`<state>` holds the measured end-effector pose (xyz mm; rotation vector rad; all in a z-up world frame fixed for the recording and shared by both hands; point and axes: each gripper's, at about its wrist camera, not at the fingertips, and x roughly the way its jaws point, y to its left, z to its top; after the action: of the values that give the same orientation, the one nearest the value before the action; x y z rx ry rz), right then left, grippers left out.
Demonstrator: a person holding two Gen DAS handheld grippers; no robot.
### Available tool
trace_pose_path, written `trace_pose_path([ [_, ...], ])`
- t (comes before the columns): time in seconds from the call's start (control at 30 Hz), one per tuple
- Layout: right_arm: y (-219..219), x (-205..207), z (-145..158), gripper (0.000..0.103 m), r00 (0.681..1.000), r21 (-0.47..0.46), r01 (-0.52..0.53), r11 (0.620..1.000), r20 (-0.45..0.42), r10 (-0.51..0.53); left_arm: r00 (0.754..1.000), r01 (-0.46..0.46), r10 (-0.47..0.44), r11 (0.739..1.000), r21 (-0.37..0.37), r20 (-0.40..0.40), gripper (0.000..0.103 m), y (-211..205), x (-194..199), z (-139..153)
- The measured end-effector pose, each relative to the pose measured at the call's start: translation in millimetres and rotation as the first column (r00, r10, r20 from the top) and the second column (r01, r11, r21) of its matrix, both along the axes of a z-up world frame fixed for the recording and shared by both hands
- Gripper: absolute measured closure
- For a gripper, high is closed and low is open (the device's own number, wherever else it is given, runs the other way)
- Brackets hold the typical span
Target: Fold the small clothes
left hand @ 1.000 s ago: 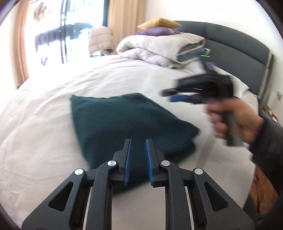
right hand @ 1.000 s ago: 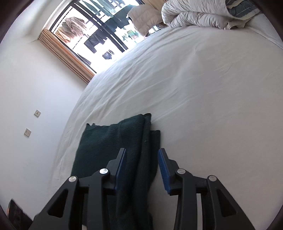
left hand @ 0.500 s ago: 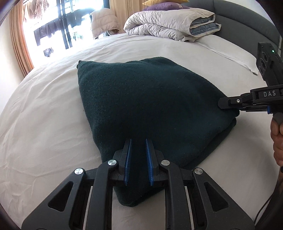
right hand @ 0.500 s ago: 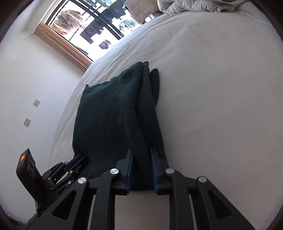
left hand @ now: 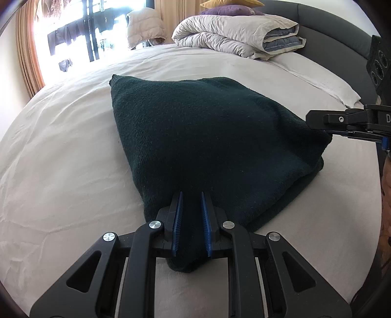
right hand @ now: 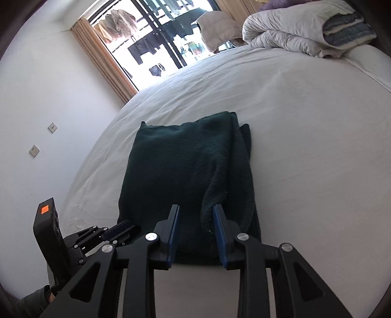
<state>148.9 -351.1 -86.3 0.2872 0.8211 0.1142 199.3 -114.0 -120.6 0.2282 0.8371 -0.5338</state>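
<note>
The dark green garment (left hand: 215, 146) lies folded on the white bed sheet (left hand: 61, 159), on the near part of the bed. Its far edge shows a pointed corner toward the window (right hand: 156, 41). On its right side, in the right wrist view, several layers of fabric are stacked along the folded edge.

Left gripper (left hand: 191, 195): clenched on the garment. The near corner of the fabric passes between the two blue pads (left hand: 178, 220) and bulges out below them. The pads press on the cloth from both sides. In the right wrist view this gripper appears at the lower left, at the garment's near left corner.

Right gripper (right hand: 195, 210): jaws opening. The near edge of the garment lies between the fingers. The right-hand pad sits against a raised fold of the cloth; the left-hand pad stands over flat fabric with a visible gap. The cloth is not pinched. In the left wrist view this gripper's tip is at the garment's right corner.

Background items: a folded quilt (left hand: 234, 34) rests at the head of the bed, well apart from the garment, with a purple pillow (left hand: 229, 9) and a yellow pillow above it. A grey headboard (left hand: 330, 31) runs behind them. Two wall sockets (right hand: 34, 150) are on the white wall left of the bed.
</note>
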Motion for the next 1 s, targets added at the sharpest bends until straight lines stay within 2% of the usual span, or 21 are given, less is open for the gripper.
trace_pose_path([
  [0.07,-3,6,-13,0.070,0.999,-0.034,0.008,0.999,-0.043,-0.010,1.000,0.000,0.000,1.000,0.000,-0.001,0.088,0,-1,1],
  [0.13,-10,6,-26,0.072,0.992,-0.117,0.070,0.991,-0.097,-0.082,1.000,0.000,0.000,1.000,0.001,-0.003,0.088,0,-1,4],
  [0.17,-19,1,-28,0.084,0.992,-0.085,0.082,0.993,-0.089,-0.089,1.000,0.002,-0.002,1.000,0.001,-0.004,0.088,-1,0,3],
  [0.23,-35,-9,-26,0.085,0.989,-0.015,0.127,0.992,-0.076,-0.128,1.000,0.002,-0.002,1.000,0.005,-0.002,0.088,-2,-1,3],
  [0.3,-40,-18,-18,0.071,0.977,-0.075,0.199,0.977,-0.065,-0.204,1.000,0.001,-0.001,1.000,0.010,0.002,0.088,-3,-2,3],
  [0.33,-43,-22,-13,0.059,0.970,-0.084,0.235,0.968,-0.045,-0.240,1.000,-0.001,0.001,1.000,0.010,0.002,0.088,-4,-1,2],
  [0.4,-45,-27,-5,0.058,0.966,-0.038,0.258,0.966,-0.021,-0.259,1.000,-0.004,0.004,1.000,0.004,-0.004,0.088,-3,0,2],
  [0.47,-34,-27,2,0.058,0.980,0.006,0.197,0.980,0.020,-0.197,1.000,-0.004,0.004,1.000,0.005,-0.005,0.088,-4,0,1],
  [0.53,-16,-20,9,0.059,0.992,0.005,0.116,0.993,0.046,-0.116,1.000,-0.005,0.005,1.000,0.013,-0.001,0.088,-6,-1,1],
  [0.63,7,-6,7,0.064,0.999,-0.016,0.019,1.000,0.041,-0.018,1.000,-0.008,0.008,1.000,0.015,-0.001,0.088,-7,-1,1],
  [0.7,12,6,-4,0.069,1.000,-0.011,-0.009,1.000,0.004,0.009,1.000,-0.008,0.008,1.000,0.014,-0.002,0.088,-8,-1,1],
  [0.8,6,13,-29,0.076,0.996,0.001,0.018,1.000,-0.084,-0.017,1.000,-0.008,0.008,1.000,0.010,-0.003,0.088,-8,-1,1],
  [0.87,-1,8,-38,0.100,0.997,-0.011,0.032,0.999,-0.069,-0.032,1.000,-0.008,0.008,1.000,0.011,-0.003,0.088,-8,-1,1],
  [1.0,-17,3,-47,0.103,0.998,0.076,0.041,0.996,-0.053,-0.037,1.000,-0.008,0.008,1.000,0.008,-0.004,0.088,-9,-1,1],
])
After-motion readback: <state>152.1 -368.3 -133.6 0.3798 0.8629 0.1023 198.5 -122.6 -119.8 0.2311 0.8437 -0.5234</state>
